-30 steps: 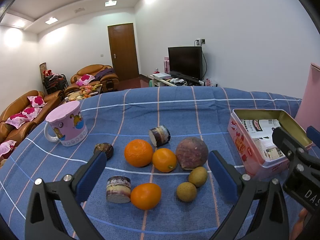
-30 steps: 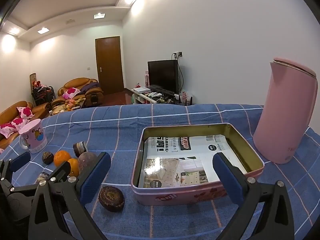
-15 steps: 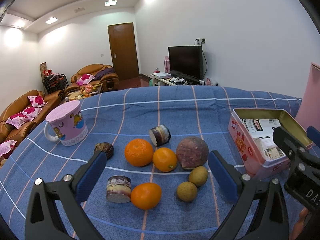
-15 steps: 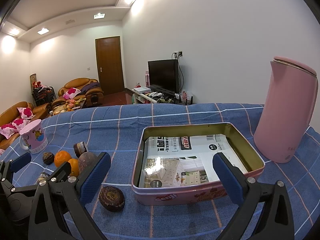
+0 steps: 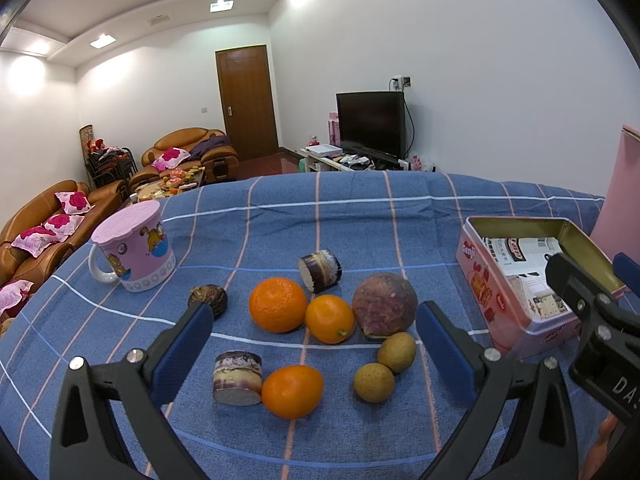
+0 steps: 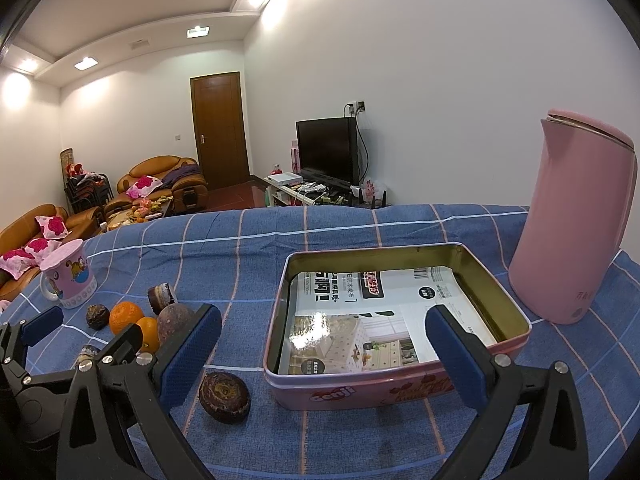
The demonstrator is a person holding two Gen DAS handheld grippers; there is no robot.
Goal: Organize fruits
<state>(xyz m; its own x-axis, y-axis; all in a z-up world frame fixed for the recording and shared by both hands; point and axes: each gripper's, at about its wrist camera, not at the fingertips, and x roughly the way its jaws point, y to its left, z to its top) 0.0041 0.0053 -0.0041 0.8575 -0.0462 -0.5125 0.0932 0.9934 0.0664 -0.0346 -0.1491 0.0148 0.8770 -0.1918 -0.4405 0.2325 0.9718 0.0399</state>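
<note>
**Fruit on the Blue Cloth, Tin Beside It**

Looking along the left tool [image 5: 314, 344], its two blue fingers stand wide apart and hold nothing. Between them, on the blue checked cloth [image 5: 360, 216] over the desk, lies the fruit. A big orange [image 5: 277, 304] touches a smaller orange [image 5: 329, 318], and a round purple fruit [image 5: 385, 305] sits just beside that one. A third orange [image 5: 292, 391] lies nearer the camera, touching a short striped cane piece [image 5: 237, 377]. Two little tan fruits [image 5: 384, 367] touch each other near the right finger. Another cane piece [image 5: 320, 271] lies on its side behind the oranges. A small dark brown fruit [image 5: 208, 298] sits near the left finger. A pink mug [image 5: 134, 254] with a lid stands to the left. A pink tin [image 5: 516, 280] sits open on the right, and part of the other tool shows in front of it.

Looking along the right tool [image 6: 322, 350], its blue fingers are also wide apart and hold nothing. The open tin [image 6: 396, 386] lies between them, with only printed paper [image 6: 372, 316] inside. One dark brown fruit [image 6: 224, 397] rests on the cloth just beside the tin, near the left finger. The fruit pile [image 6: 136, 322] is farther left, behind the left tool. A tall pink jug [image 6: 576, 220] stands upright to the right of the tin.
</note>
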